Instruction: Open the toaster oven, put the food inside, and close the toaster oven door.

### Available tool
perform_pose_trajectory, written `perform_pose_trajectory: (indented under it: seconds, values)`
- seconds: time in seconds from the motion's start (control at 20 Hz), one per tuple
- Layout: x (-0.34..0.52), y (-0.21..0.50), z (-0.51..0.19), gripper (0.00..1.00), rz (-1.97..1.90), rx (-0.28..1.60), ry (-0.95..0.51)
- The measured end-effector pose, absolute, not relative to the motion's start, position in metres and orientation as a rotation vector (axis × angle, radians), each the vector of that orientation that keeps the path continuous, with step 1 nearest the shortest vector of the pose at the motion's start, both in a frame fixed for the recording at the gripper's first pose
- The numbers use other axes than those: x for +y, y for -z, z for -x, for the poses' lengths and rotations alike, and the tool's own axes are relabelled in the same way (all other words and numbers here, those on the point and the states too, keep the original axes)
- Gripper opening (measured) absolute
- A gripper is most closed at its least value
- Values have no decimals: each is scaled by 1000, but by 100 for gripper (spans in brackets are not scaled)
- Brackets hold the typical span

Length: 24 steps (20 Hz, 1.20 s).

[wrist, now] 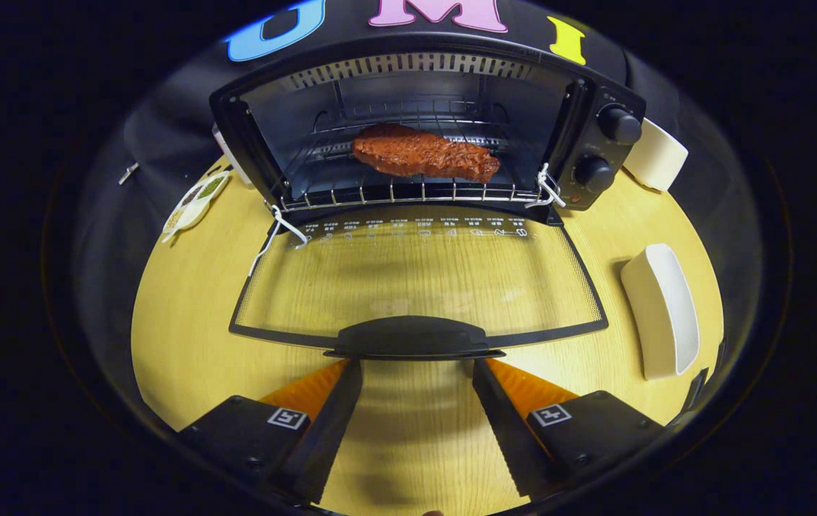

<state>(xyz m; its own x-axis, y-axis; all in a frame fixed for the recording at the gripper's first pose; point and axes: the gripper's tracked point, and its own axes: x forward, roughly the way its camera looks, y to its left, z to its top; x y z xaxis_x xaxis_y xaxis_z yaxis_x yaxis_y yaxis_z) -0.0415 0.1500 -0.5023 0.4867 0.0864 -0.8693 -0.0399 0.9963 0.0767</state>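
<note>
While the meat [424, 153] lay in the oven [423, 129], the gripper [416, 373] hung open and empty, so it should lift the door handle [412, 337] at twelve o'clock slowly.

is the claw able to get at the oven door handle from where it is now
Probably yes: the open claw sits just short of the door handle, its fingers apart on either side, with nothing between them and the lowered glass door.
</note>
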Motion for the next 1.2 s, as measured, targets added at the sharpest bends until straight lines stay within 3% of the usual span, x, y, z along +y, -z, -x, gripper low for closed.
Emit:
perform_pose_trajectory:
  seconds: [1.2]
  values:
    - [149, 380, 9, 97, -72, 676, -125]
